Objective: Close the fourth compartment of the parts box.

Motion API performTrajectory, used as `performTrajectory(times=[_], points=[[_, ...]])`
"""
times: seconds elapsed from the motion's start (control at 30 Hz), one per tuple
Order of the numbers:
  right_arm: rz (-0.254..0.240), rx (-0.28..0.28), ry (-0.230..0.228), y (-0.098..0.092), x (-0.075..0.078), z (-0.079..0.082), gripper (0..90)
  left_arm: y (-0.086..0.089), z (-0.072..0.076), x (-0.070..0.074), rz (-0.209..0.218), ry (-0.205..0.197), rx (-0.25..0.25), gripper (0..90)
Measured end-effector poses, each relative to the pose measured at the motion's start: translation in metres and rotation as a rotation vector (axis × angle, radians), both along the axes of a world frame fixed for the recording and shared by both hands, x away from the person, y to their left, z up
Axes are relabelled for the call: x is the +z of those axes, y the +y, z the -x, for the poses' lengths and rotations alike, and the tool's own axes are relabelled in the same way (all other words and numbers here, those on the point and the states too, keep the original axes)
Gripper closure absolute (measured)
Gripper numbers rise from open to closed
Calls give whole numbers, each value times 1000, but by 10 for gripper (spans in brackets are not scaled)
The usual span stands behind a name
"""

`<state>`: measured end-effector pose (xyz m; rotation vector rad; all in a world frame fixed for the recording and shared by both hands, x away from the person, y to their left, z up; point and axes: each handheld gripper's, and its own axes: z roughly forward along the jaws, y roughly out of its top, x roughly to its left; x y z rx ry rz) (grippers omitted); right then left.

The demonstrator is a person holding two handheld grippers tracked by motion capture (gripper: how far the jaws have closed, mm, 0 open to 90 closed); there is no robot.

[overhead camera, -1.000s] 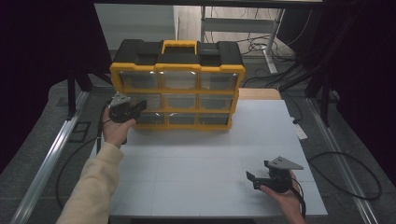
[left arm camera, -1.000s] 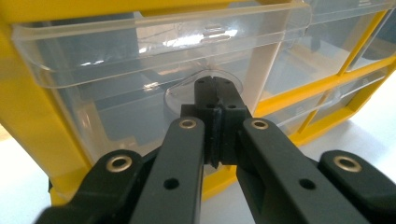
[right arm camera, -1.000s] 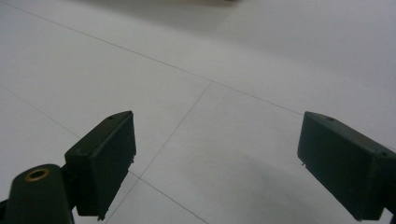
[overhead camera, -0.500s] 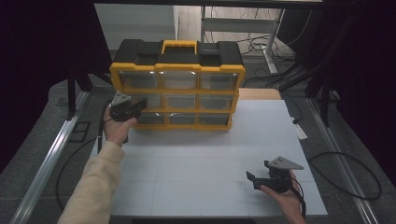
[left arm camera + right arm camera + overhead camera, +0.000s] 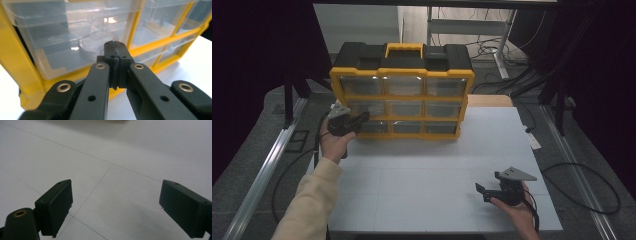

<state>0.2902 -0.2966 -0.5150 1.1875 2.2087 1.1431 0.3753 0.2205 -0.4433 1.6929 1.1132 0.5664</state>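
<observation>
1. The left gripper is clenched, its two black jaws pressed flat together with nothing between them. Its tips sit just in front of the clear lower-left drawer of the organizer, close to the drawer's half-round pull tab; whether they touch the tab I cannot tell.
2. In the high view the left gripper is at the lower-left corner of the yellow organizer, held by the left hand in a cream sleeve.
3. The right gripper is released: its jaws stand wide apart over bare white tabletop, holding nothing. In the high view the right gripper rests low at the near right of the table, well apart from the organizer.
4. Edges and room: the organizer stands at the far left part of the white table, its left side near the table's left edge. The near half of the tabletop between the two grippers is open surface with thin grid lines. The right gripper is near the table's front edge and right edge.
5. Containers: the organizer has a black lid with a yellow handle and three rows of three clear drawers in a yellow frame. Through the drawer's clear front, inner dividers show faintly; what the drawers hold I cannot tell.
6. Beyond the table lie dark floor, metal rails and loose cables.
</observation>
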Motion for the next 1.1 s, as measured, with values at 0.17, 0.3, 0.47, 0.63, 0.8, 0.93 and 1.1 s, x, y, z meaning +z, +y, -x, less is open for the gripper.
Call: performTrajectory(times=[0.17, 0.3, 0.47, 0.63, 0.8, 0.93, 1.1], points=[[-6, 2, -1, -1, 0, 1, 122, -5, 14, -5, 2, 2, -31, 882], [-5, 3, -3, -1, 1, 1, 122, -10, 26, -4, 12, -12, -58, 883], [-4, 3, -2, 1, 1, 2, 122, -15, 40, -1, -4, -31, -90, 882], [4, 5, -2, 1, 1, 2, 122, -16, 52, -1, -4, -33, -121, 883], [1, 1, -4, 1, 0, 2, 122, -16, 59, -3, -17, -29, -132, 882], [3, 4, -3, 1, 1, 2, 121, -15, 66, -6, -2, -27, -147, 882], [2, 5, -4, 1, 1, 3, 122, -14, 77, -12, 20, -23, -169, 846]])
